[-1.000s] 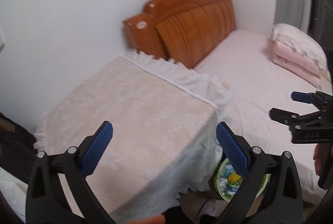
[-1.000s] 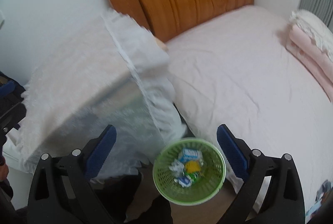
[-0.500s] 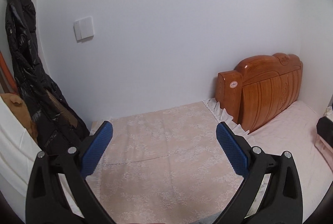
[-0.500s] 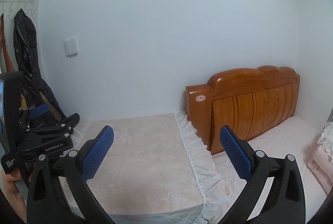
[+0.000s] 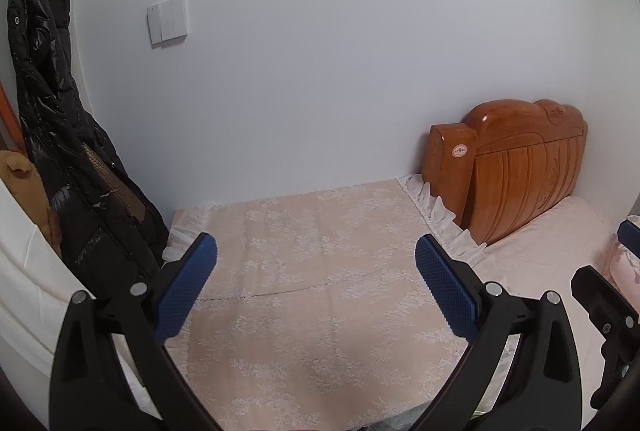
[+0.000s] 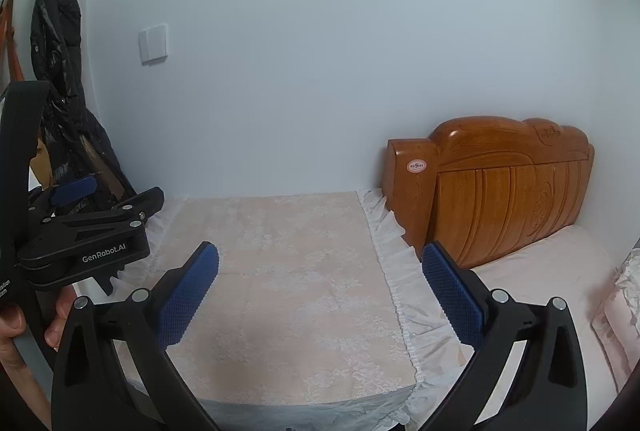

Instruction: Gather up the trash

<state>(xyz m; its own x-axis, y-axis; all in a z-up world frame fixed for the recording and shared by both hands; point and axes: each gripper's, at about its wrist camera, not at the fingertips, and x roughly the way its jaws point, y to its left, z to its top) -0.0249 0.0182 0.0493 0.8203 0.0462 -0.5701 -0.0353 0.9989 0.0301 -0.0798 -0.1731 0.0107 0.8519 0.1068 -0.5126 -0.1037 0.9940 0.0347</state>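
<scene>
No trash and no bin show in either view, so where they are cannot be told from here. What the two grippers face is a low table covered by a lace cloth (image 5: 320, 295), and its top is bare from the near edge back to the wall.

The left gripper (image 5: 316, 283) hangs above the near part of that cloth with its blue pads spread wide and nothing between them. The right gripper (image 6: 320, 287) is held level beside it, likewise spread wide and gripping nothing. A hand (image 6: 24, 327) shows at the left edge of the right wrist view, wrapped around the left gripper's handle.

The open room lies straight ahead over the cloth. At the back it ends against the plain white wall (image 5: 340, 51), which carries a light switch (image 5: 168, 21). On the right the cloth's white ruffled edge (image 6: 396, 271) drops off just beside the wooden headboard (image 6: 504, 191), and the bed (image 6: 548, 279) with its pale pink sheet runs on past it. Folded pink bedding (image 6: 616, 315) sits at the far right of the bed.

On the left a black puffer jacket (image 5: 52, 135) hangs down the wall and crowds the table's back corner, touching or nearly touching the cloth's frill there. Something brown and furry (image 5: 28, 187) pokes out behind it, too cut off to name.
</scene>
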